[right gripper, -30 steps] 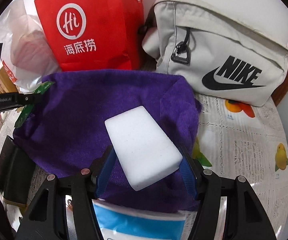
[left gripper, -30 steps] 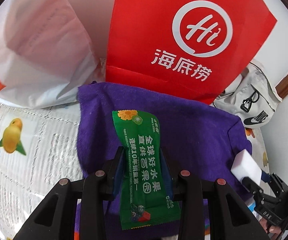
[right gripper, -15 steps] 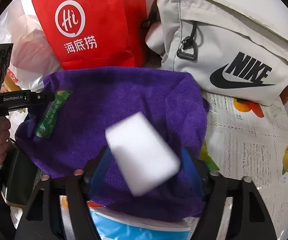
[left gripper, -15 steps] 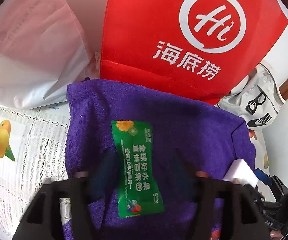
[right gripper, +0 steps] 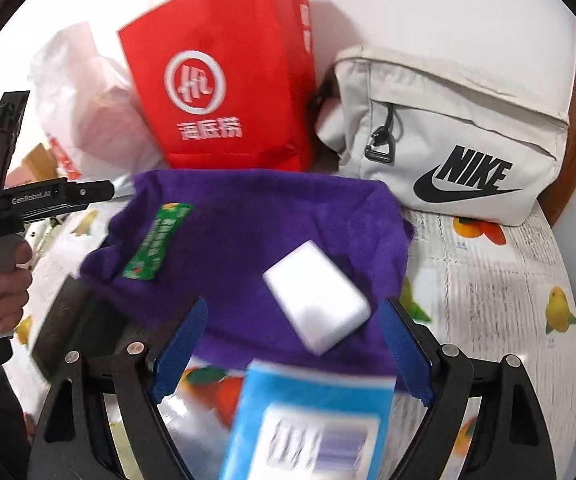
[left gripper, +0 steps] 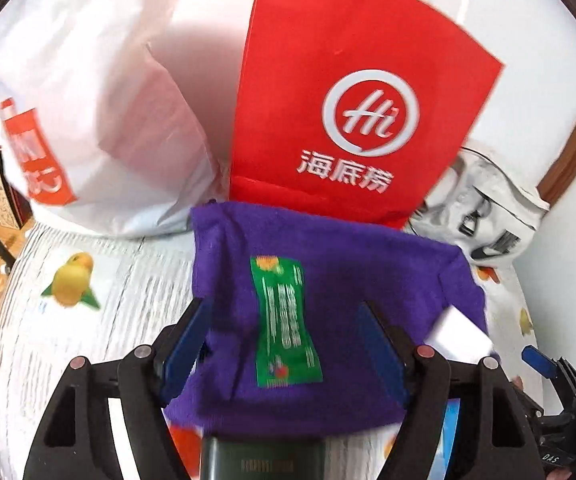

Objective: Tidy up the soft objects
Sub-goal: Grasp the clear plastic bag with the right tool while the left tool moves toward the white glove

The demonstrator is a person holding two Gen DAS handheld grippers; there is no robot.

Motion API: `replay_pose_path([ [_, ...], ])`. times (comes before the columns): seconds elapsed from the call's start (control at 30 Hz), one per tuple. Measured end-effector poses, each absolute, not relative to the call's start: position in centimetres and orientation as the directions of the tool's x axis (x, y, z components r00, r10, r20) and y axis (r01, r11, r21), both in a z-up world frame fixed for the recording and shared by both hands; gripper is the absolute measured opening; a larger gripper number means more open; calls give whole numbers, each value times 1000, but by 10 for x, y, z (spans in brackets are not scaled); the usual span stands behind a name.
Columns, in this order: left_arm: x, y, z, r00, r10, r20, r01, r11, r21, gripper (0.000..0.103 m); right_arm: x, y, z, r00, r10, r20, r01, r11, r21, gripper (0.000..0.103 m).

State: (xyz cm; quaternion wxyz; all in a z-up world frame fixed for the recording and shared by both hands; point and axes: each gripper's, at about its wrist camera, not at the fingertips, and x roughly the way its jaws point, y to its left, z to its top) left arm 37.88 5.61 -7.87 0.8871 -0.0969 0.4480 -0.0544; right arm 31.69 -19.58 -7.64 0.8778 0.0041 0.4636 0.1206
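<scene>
A purple cloth [left gripper: 352, 280] lies spread on the table and also shows in the right wrist view [right gripper: 248, 232]. A green snack packet [left gripper: 286, 324] lies on its left part, free between the wide-open fingers of my left gripper [left gripper: 284, 340]. It also shows in the right wrist view [right gripper: 156, 240]. A white sponge block [right gripper: 316, 300] lies on the cloth's right part, just ahead of my open right gripper [right gripper: 294, 344]. The sponge also shows in the left wrist view [left gripper: 462, 336].
A red paper bag [right gripper: 224, 92], a white plastic bag [left gripper: 88, 112] and a beige Nike pouch [right gripper: 448, 140] stand behind the cloth. A blue-and-white pack [right gripper: 312, 420] and a dark flat box [left gripper: 264, 460] lie at the near edge. The table has a fruit-print cover [right gripper: 508, 300].
Both grippers have opened and drawn back. The green packet and the white sponge, held a second ago, now lie loose on the purple cloth.
</scene>
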Motion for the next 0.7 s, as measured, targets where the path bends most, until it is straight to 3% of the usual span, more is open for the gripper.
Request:
replay_pose_path([
  [0.33, 288, 64, -73, 573, -182, -799, -2, 975, -223, 74, 226, -169, -59, 525, 324, -787, -316, 933, 173, 87],
  [0.7, 210, 99, -103, 553, -181, -814, -67, 964, -259, 74, 187, -126, -87, 531, 269, -803, -389, 920, 51, 86],
])
